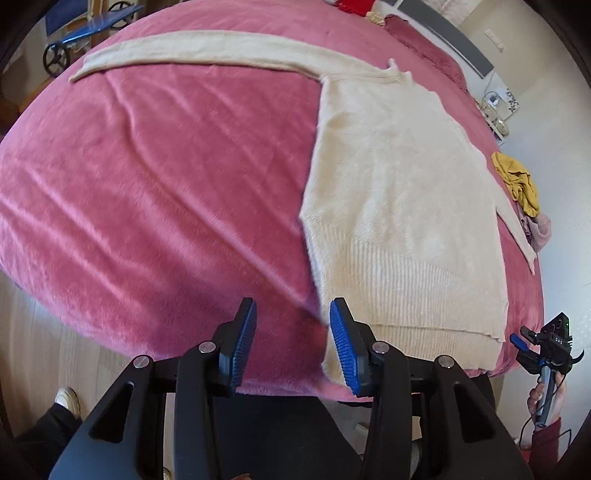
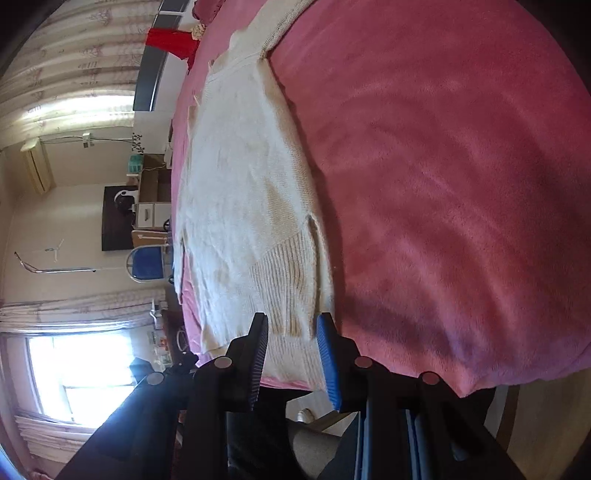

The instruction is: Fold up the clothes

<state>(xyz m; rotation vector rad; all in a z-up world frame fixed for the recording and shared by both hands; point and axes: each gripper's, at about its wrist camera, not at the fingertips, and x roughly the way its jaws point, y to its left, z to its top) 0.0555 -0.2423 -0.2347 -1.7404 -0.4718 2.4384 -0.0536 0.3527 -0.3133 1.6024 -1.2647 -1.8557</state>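
Two open, empty grippers at the cream sweater's (image 1: 399, 206) ribbed hem.
I'd pinch both hem corners evenly: left gripper (image 1: 291, 343) beside one, right gripper (image 2: 291, 354) over ribbing.

A blue wheeled cart (image 1: 88, 33) stands upper left; a bright window (image 2: 81, 373) glows at lower left.
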